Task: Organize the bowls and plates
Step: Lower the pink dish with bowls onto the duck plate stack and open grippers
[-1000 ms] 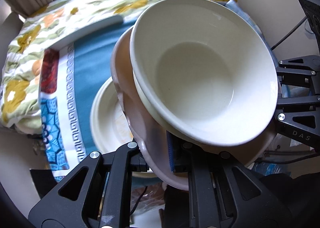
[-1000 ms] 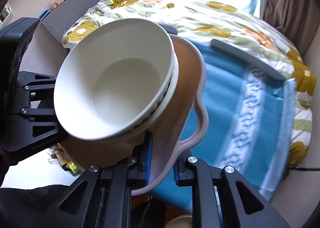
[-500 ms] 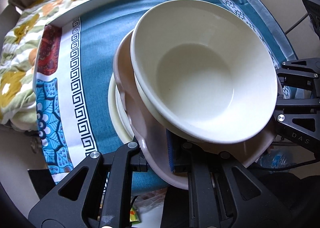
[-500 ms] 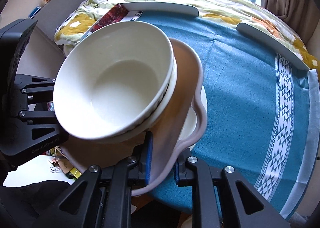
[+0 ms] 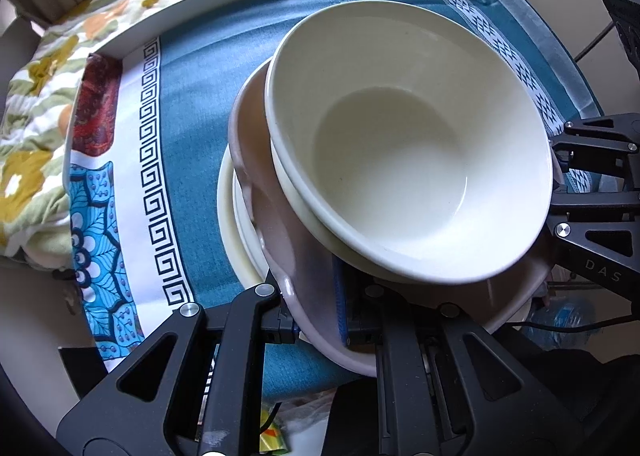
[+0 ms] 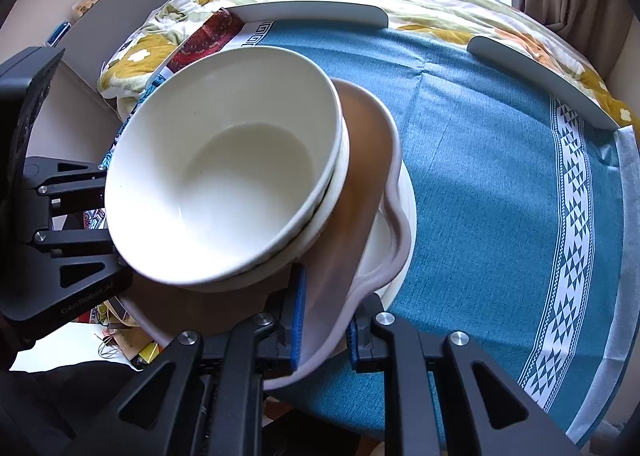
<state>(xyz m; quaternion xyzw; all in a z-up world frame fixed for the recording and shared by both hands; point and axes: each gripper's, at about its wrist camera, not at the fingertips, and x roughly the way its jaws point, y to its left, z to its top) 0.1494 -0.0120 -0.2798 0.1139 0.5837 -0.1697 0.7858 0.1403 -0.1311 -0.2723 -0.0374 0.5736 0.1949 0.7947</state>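
Lowering stacked bowls (image 5: pixel 400 144) on pink plate (image 5: pixel 280 240).
Left tool (image 5: pixel 316 320), right tool (image 6: pixel 324 320) clenched on opposite plate rims, keeping it level above near cream plate (image 5: pixel 230 216).

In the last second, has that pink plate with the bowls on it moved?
Yes. The pink plate, gripped from both sides, has travelled over the blue tablecloth and now sits above the white plate lying there.

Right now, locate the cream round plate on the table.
The cream round plate lies on the blue tablecloth, directly under the pink wavy-rimmed plate both grippers hold.
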